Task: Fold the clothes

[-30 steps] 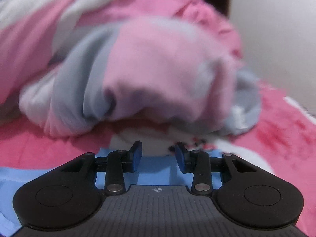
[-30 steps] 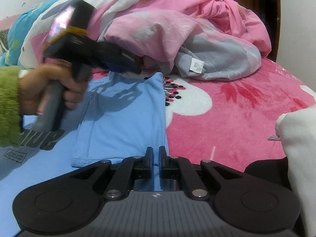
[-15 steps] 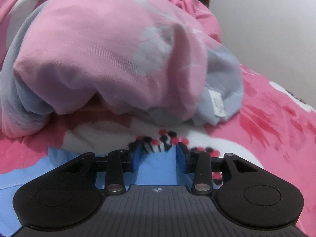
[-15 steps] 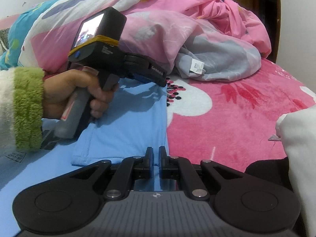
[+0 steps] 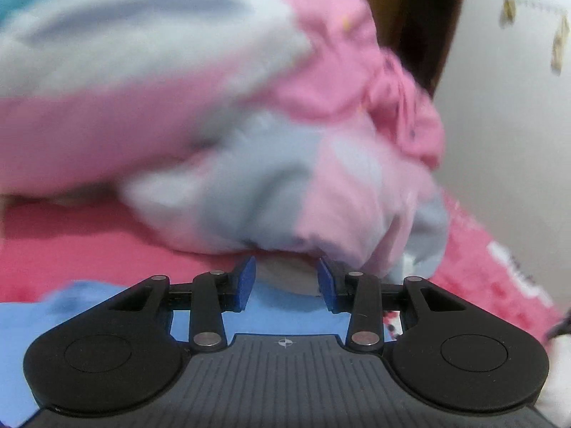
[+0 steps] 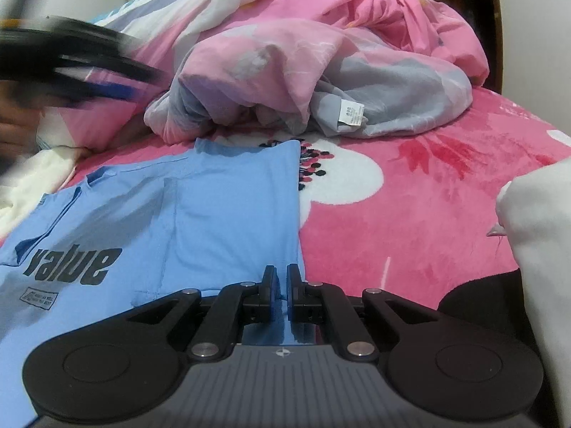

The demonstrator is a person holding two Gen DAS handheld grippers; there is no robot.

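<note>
The blue T-shirt (image 6: 221, 214) lies flat on the bed, partly folded: its right side is turned in to a straight lengthwise edge, and the black word "value" shows on the part toward the lower left. It looks like thin, light cotton jersey, limp and easy to crease, so it should lift with almost no effort but sag and drag wherever it is unsupported; the plush pink blanket (image 6: 428, 221) under it probably clings a little, which would help a fold stay put yet may drag a layer askew if the cloth is slid rather than lifted. The sensible places to pinch are the stitched hems and the corners of the folded edge, where the doubled layers give the fingers something firm, with both ends taken at once so the fold comes over square. The right gripper (image 6: 282, 287) hovers low over the near end of that folded edge with its fingers clenched almost together; whether cloth is nipped between them I cannot tell. The left gripper (image 5: 285, 280), a blur at the upper left in the right wrist view, has its fingers released and empty above the shirt's far end. Beyond the shirt lies a rumpled pink and grey duvet (image 6: 321, 71), and a white garment (image 6: 535, 249) sits at the right.
</note>
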